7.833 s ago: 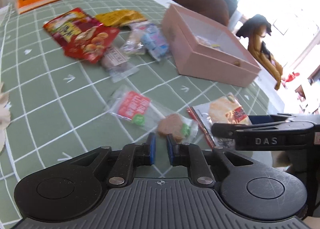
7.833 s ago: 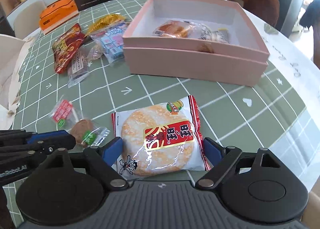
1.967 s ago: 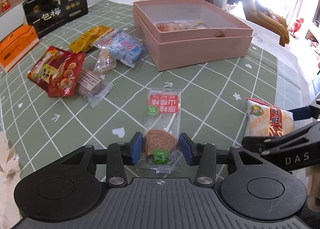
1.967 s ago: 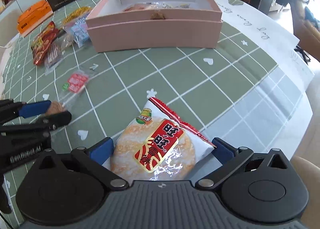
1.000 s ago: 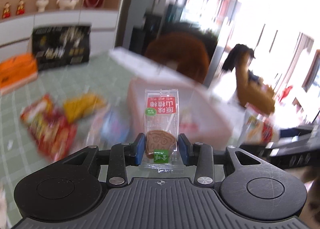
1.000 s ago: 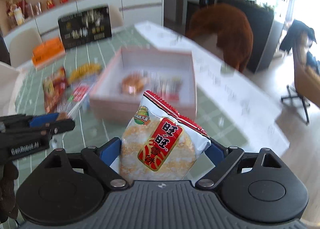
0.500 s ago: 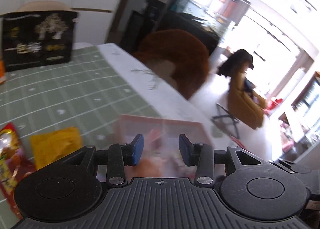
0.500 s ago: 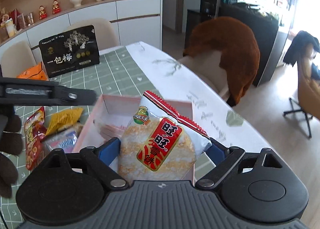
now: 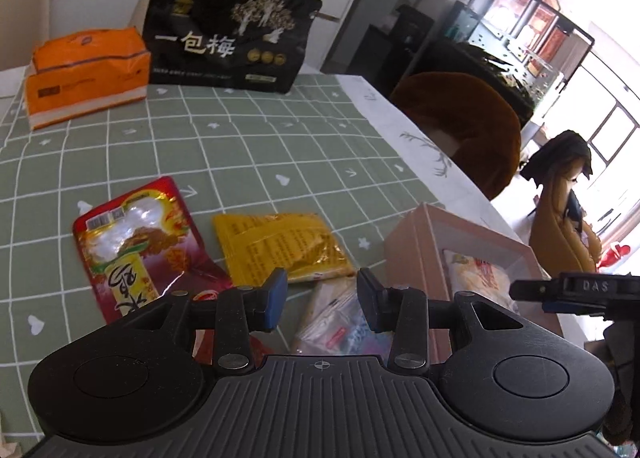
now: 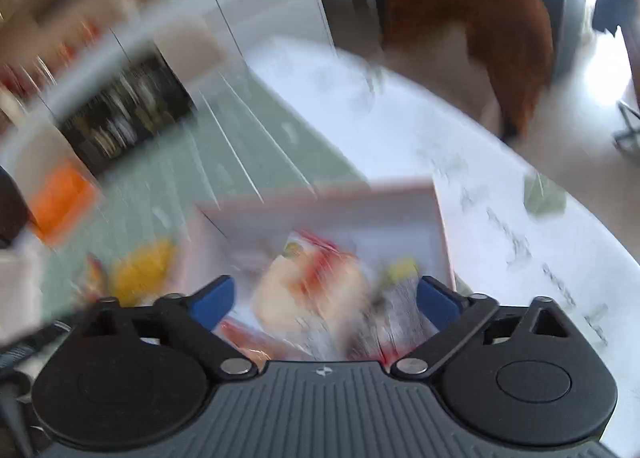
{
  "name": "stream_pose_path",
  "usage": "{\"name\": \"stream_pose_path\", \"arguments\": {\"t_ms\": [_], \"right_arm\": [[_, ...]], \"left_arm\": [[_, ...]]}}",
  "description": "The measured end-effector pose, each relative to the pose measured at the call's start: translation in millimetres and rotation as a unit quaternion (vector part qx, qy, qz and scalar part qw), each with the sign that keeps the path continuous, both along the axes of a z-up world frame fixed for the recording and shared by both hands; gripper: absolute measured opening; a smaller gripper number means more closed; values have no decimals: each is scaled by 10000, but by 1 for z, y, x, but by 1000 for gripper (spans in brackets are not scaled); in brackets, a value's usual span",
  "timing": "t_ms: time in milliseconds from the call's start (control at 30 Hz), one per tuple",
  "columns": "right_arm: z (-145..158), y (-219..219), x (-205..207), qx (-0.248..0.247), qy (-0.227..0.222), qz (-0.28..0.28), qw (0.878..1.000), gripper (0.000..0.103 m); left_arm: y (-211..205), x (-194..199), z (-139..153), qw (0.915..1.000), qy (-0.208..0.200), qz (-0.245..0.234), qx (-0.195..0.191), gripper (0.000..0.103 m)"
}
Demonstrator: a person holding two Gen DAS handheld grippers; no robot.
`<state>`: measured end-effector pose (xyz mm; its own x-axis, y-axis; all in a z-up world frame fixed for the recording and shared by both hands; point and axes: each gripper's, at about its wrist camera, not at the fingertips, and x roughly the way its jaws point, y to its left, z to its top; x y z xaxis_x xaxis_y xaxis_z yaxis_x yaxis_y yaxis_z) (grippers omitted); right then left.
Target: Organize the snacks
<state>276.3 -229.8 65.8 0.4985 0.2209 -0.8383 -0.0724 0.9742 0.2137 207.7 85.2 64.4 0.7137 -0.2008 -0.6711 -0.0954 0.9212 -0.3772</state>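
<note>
The round rice-cracker packet in red-and-white wrapping [image 10: 316,290] lies inside the shallow pink cardboard box [image 10: 320,198], beyond the released, empty right claw [image 10: 324,300], while the left claw [image 9: 322,298], likewise released and empty, hovers over the green checked table [image 9: 240,146] beside that box.

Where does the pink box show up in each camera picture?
Left wrist view: the pink box sits at lower right, partly behind the left gripper.
Right wrist view: the box is at centre, blurred, just beyond the jaws.
Shared landmark: the black bag at the table's far end.
</note>
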Motion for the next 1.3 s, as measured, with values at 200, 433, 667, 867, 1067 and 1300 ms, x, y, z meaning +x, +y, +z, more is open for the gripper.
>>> {"name": "stream_pose_path", "arguments": {"t_ms": [200, 433, 667, 867, 1067, 1300], "right_arm": [[-6, -8, -28, 96, -177, 65, 9998, 91], [0, -11, -89, -280, -600, 403, 9970, 90], [0, 0, -138, -859, -654, 361, 9935, 91], [-5, 17, -174, -511, -377, 397, 9972, 91], [13, 66, -164, 44, -334, 682, 9971, 91], [34, 161, -82, -129, -463, 1083, 9930, 90]], "left_arm": [[-23, 25, -15, 9990, 67, -325, 285, 43], [-48, -3, -28, 9862, 172, -1272, 1049, 40], [-33, -54, -34, 9876, 90, -1360, 778, 36], [-15, -94, -44, 9923, 339, -1165, 244, 26], [-5, -143, -44, 9937, 493, -967, 279, 21], [38, -173, -27, 9982, 478, -326, -148, 21]]}}
